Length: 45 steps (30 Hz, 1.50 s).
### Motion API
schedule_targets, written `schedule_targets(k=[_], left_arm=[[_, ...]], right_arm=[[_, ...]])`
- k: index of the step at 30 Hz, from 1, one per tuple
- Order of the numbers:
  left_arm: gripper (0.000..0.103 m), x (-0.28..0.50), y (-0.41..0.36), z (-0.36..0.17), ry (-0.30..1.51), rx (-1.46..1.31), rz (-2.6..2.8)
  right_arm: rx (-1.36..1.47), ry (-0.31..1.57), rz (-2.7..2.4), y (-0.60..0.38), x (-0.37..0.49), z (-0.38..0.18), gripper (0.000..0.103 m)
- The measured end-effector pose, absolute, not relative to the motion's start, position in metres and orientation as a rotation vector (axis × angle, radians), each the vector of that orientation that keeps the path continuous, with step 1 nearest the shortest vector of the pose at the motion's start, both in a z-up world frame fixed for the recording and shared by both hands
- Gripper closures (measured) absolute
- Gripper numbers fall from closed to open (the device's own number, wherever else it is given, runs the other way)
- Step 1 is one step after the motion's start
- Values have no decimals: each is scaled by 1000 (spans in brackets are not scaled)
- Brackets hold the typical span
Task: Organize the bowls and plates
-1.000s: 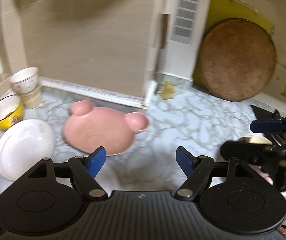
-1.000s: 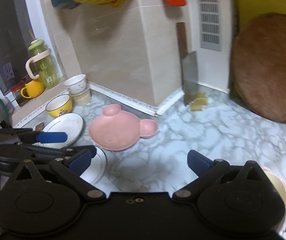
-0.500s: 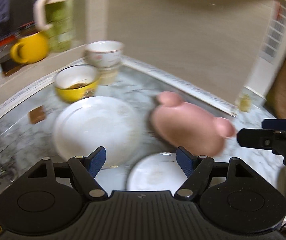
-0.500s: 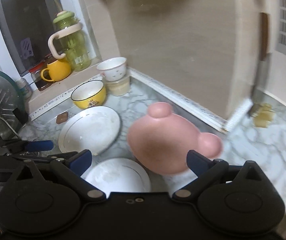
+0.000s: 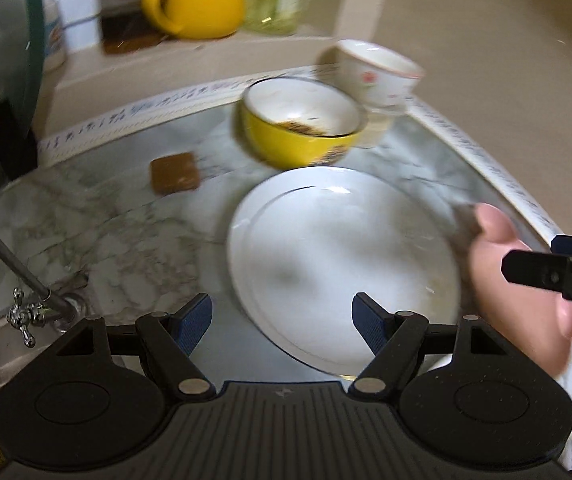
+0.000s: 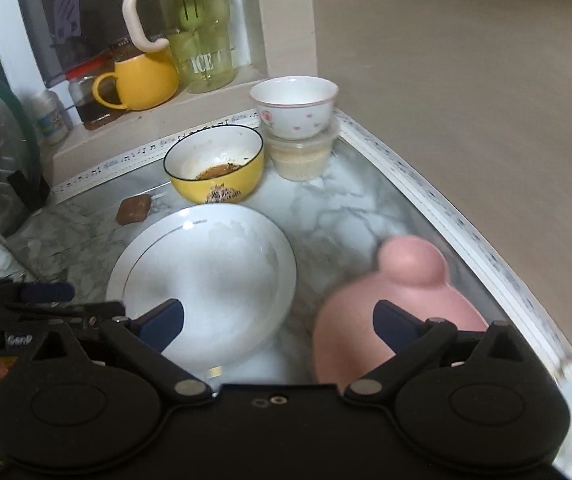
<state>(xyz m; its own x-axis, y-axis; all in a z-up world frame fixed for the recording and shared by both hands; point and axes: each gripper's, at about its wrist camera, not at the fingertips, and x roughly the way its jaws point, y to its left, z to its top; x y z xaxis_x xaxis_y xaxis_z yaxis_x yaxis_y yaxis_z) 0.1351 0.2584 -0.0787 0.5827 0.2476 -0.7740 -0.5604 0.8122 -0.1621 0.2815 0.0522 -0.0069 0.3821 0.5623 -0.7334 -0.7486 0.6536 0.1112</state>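
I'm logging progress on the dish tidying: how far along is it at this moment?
Barely begun. Nothing looks stacked by the grippers yet: the white plate, pink bear-shaped plate and yellow bowl lie apart on the marble counter; only the flowered bowl sits on a plastic tub. Nothing is in hand: the left hand-held gripper and right hand-held gripper are open above the plates. All the sorting remains.

Black grippers; blue-padded fingers [image 5: 193, 322]; silver screws

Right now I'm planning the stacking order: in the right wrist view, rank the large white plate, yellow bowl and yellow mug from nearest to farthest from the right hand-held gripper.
1. Large white plate, just ahead of the right hand-held gripper, toward its left.
2. Yellow bowl, behind the plate.
3. Yellow mug, up on the ledge at back left.
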Motion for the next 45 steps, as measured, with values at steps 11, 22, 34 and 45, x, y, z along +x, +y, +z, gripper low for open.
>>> schedule_targets(k=[11, 22, 34, 45], left_arm=[[27, 159, 301, -112, 858, -539, 546], [58, 167, 323, -118, 851, -628, 533], [89, 164, 325, -121, 841, -683, 507], [89, 159, 325, -121, 833, -674, 510]], right_arm=[[-255, 972, 819, 115, 338, -56, 25], [-208, 1074, 843, 121, 360, -81, 62], [-128, 1125, 853, 109, 366, -88, 86], [-70, 1122, 821, 96, 356, -82, 91]])
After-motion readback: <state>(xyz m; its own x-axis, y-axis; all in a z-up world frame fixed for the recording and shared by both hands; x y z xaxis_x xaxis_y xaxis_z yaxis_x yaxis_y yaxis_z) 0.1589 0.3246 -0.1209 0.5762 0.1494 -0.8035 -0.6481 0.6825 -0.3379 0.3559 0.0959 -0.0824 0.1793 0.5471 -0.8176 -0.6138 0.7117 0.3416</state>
